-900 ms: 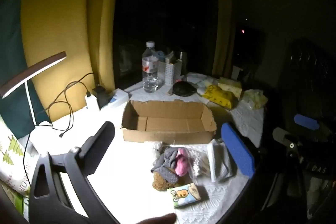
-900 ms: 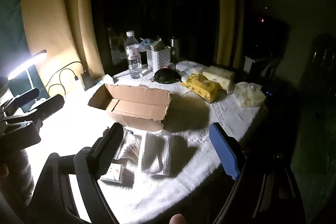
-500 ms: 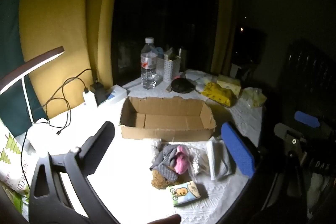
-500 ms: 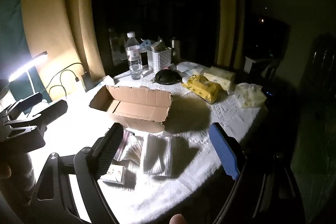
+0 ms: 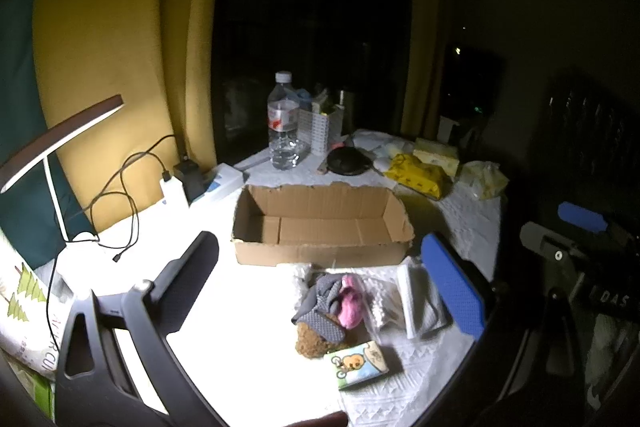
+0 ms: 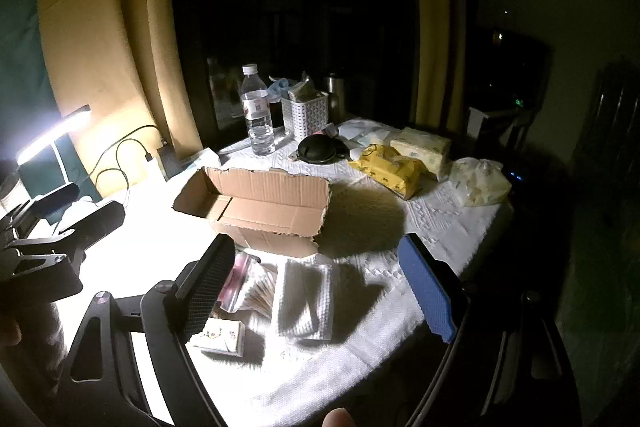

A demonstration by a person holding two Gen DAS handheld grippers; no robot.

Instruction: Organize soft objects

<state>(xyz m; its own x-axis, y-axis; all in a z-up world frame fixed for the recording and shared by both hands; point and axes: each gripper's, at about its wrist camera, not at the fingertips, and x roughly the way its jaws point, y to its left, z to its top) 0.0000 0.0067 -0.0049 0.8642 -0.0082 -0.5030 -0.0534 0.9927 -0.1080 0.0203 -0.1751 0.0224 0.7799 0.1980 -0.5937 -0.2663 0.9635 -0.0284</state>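
An empty open cardboard box point(image 5: 320, 227) point(image 6: 256, 203) sits mid-table. In front of it lie a grey sock bundle point(image 5: 324, 301) with a pink piece point(image 5: 352, 301), a brown plush point(image 5: 310, 341), a cartoon tissue pack point(image 5: 360, 363) point(image 6: 220, 339), a clear bag of swabs point(image 6: 252, 287) and a folded white towel point(image 5: 416, 301) point(image 6: 306, 299). My left gripper point(image 5: 320, 245) hovers open above the sock bundle, holding nothing. My right gripper point(image 6: 316, 245) hangs open over the towel, holding nothing. Each gripper appears at the edge of the other's view.
At the back stand a water bottle point(image 5: 284, 123), a white basket point(image 6: 304, 117), a black round case point(image 6: 318, 151), a yellow wipes pack point(image 6: 388, 169) and a plastic bag point(image 6: 480, 181). A lit desk lamp point(image 6: 52, 135) and cables point(image 5: 120, 195) are on the left. The table edge point(image 6: 492, 223) drops into darkness on the right.
Both views have drifted very slightly. Both grippers stay open and nothing on the table has moved.
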